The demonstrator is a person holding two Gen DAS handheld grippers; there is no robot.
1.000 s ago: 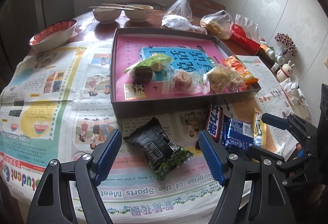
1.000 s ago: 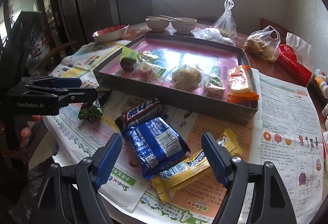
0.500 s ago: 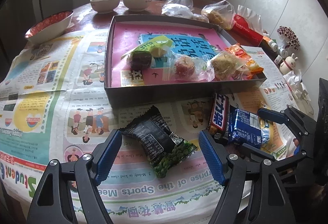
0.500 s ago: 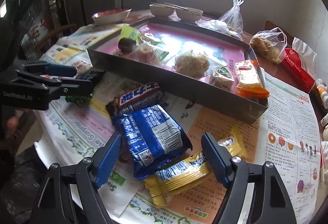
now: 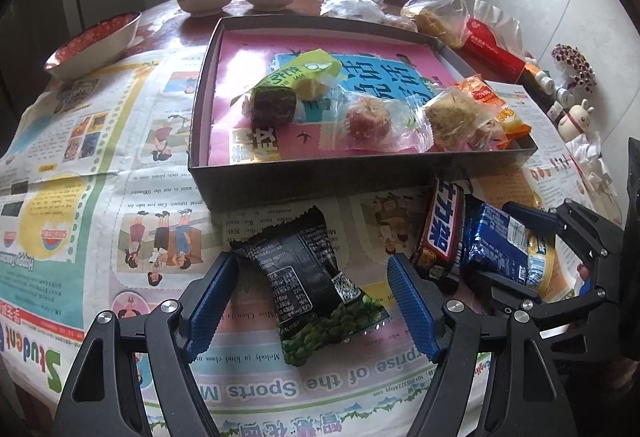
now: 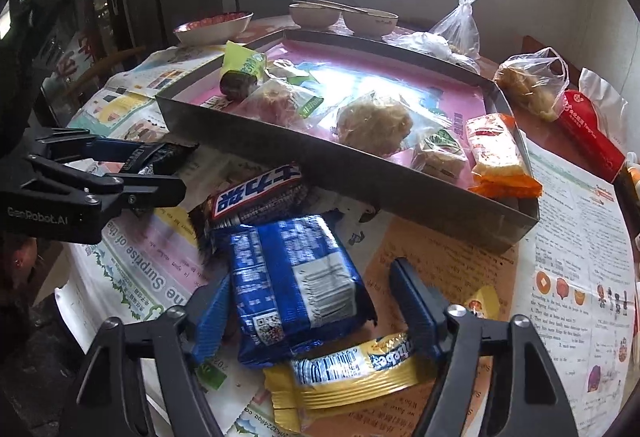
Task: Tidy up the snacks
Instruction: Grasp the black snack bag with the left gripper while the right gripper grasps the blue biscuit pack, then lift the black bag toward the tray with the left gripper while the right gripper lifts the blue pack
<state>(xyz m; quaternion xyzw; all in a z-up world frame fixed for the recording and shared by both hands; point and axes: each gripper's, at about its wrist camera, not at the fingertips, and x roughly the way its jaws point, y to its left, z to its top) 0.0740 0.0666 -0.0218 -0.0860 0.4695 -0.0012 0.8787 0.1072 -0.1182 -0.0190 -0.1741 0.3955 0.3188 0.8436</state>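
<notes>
both tools (image 5: 312,301) (image 6: 316,307) gape apart; tray (image 5: 320,177) holds wrapped snacks (image 5: 366,119).

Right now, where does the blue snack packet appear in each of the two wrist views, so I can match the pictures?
Left wrist view: the blue snack packet lies at the right, between the chocolate bar and the right gripper.
Right wrist view: it fills the lower centre, between that gripper's open fingers.
Shared landmark: the grey tray just behind it.
</notes>
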